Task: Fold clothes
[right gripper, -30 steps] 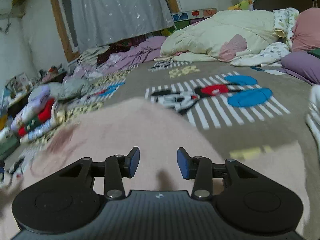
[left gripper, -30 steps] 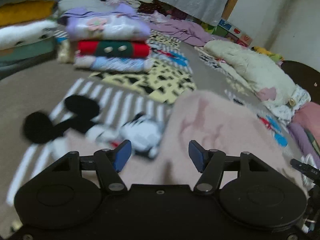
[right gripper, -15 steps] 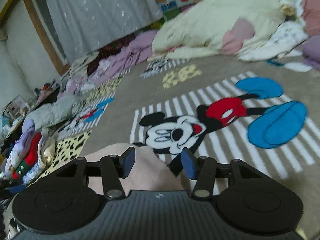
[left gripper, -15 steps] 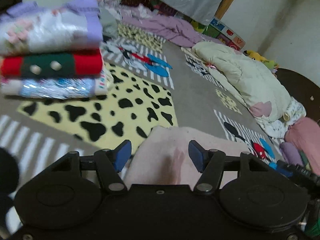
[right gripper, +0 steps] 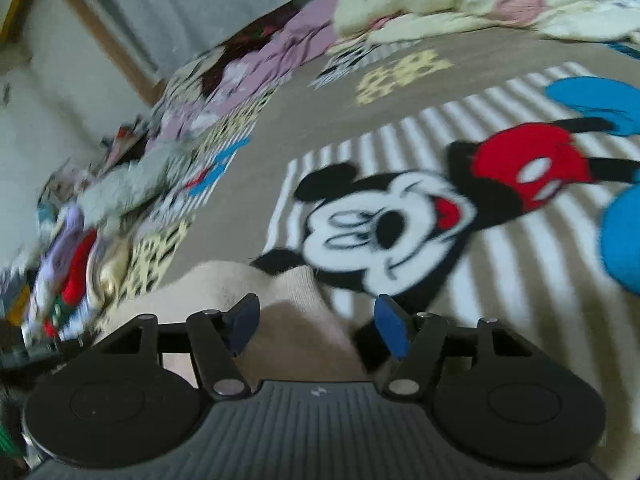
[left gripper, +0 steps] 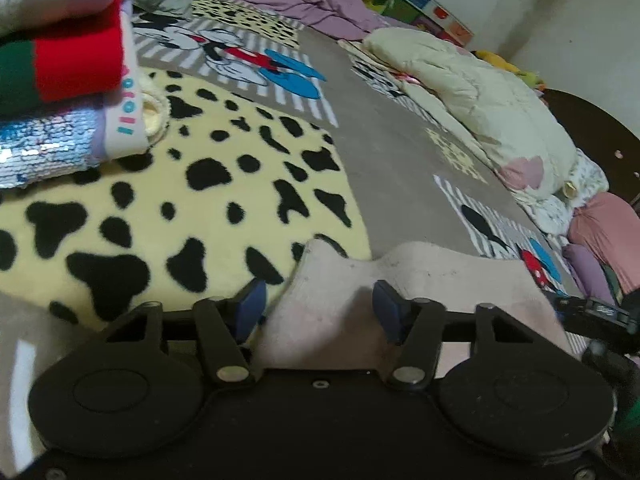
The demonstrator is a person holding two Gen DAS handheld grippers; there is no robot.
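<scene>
Pink fleece garment (left gripper: pixel 360 304) sits at the bottom centre of the left wrist frame, lying flat on the blanket (left gripper: pixel 384 152), with its far edge reaching onto the yellow cow-spot patch (left gripper: pixel 200 200). The big change from a second ago: back then the pink fabric filled most of both views, humped up in front of the cameras. Now only a low strip of it shows just past the fingers, and the cartoon mouse print (right gripper: pixel 384 224) takes up the middle of the right wrist frame instead. So I'd say the fabric got carried over and laid down, meaning one fold is basically done.

Left gripper (left gripper: pixel 318 306) has its blue pads spread wide, with the garment's edge lying between them but not pinched. Right gripper (right gripper: pixel 316 320) is the same deal: pads apart, with the beige-pink cloth (right gripper: pixel 288 320) bunched low between them. Both look released to me.

Stack of folded clothes (left gripper: pixel 60 60) sits in the upper left of the left view, near the garment but not touching. My guess is that's where this one goes once the remaining folds are done. The right view is motion-blurred, so the finer details there are iffy.
</scene>
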